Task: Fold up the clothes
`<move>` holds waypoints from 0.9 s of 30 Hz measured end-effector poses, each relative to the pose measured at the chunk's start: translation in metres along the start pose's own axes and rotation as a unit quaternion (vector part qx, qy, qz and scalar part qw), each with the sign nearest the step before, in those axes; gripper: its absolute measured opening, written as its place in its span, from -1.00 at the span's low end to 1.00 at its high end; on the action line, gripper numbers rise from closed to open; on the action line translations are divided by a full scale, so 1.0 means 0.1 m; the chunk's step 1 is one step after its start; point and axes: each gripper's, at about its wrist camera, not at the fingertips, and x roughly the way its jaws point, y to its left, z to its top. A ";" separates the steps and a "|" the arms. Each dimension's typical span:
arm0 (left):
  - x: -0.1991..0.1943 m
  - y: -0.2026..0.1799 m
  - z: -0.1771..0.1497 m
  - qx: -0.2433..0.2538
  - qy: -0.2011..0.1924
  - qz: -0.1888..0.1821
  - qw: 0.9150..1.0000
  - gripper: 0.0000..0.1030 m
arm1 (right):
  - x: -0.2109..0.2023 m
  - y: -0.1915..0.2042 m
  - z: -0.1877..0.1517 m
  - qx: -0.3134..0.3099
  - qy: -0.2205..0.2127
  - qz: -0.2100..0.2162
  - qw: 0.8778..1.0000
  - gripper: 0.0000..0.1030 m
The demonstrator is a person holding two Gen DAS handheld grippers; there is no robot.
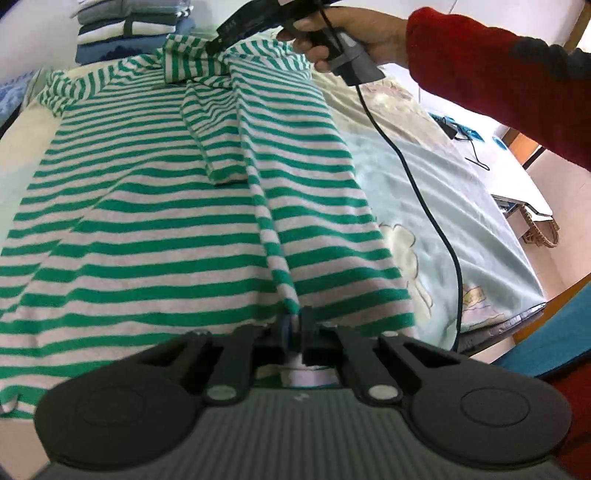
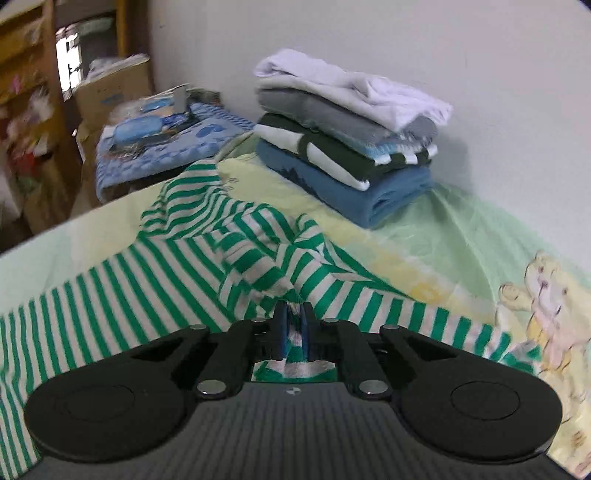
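A green-and-white striped shirt [image 1: 166, 206] lies spread on the bed, its right side folded over toward the middle with the sleeve lying along the fold. My left gripper [image 1: 295, 317] is shut on the shirt's hem at the fold line. My right gripper [image 2: 294, 314] is shut on the shirt [image 2: 236, 254] near the shoulder and collar end; it also shows at the top of the left wrist view [image 1: 218, 42], held by a hand with a red sleeve.
A stack of folded clothes [image 2: 343, 133] stands on the bed by the white wall, also in the left wrist view [image 1: 125, 33]. A blue patterned blanket with clutter [image 2: 159, 144] lies beyond the bed. A black cable [image 1: 417, 188] hangs over the pale cartoon bedsheet [image 1: 443, 184].
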 end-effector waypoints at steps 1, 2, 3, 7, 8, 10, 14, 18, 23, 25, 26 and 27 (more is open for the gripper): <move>0.01 0.00 0.00 0.003 0.002 0.003 1.000 -1.00 | 0.08 0.04 -0.04 -0.012 0.006 -0.009 1.000 -0.87; 0.02 -0.01 0.00 0.006 0.005 0.006 1.000 -1.00 | 0.16 0.09 -0.09 -0.025 0.012 -0.017 0.999 -0.86; 0.03 -0.01 0.00 0.008 0.007 0.009 1.000 -1.00 | 0.20 0.11 -0.13 -0.035 0.011 -0.026 0.999 -0.86; 0.04 -0.03 0.01 0.025 0.017 0.018 0.999 -0.90 | 0.04 0.03 -0.12 -0.017 -0.009 -0.030 0.999 -0.42; 0.02 -0.03 0.01 0.037 0.019 0.027 0.999 -0.81 | -0.09 -0.03 -0.09 0.004 -0.021 -0.027 0.999 -0.33; -0.05 -0.01 0.02 0.047 0.013 0.048 0.998 -0.56 | -0.42 -0.15 -0.12 0.032 -0.048 -0.020 0.998 -0.33; -0.22 0.05 0.06 0.054 -0.006 0.086 0.995 -0.57 | -0.75 -0.27 -0.34 0.050 -0.031 -0.015 0.998 -0.60; -0.28 -0.04 0.22 0.069 -0.038 0.076 0.994 -0.51 | -0.61 -0.23 -0.55 0.055 -0.004 -0.040 0.998 -0.60; 0.04 -0.23 0.33 0.072 -0.025 0.016 0.997 -0.38 | -0.43 -0.21 -0.75 0.070 0.018 -0.063 0.995 -0.59; 0.21 -0.26 0.27 0.073 0.003 0.022 0.997 -0.38 | -0.48 -0.22 -0.70 0.072 0.008 -0.052 0.996 -0.55; 0.26 -0.26 0.22 0.075 0.012 0.028 0.997 -0.39 | -0.51 -0.22 -0.67 0.073 0.003 -0.045 0.996 -0.56; 0.27 -0.27 0.16 0.079 0.009 0.032 0.996 -0.33 | -0.54 -0.23 -0.64 0.074 -0.001 -0.038 0.997 -0.59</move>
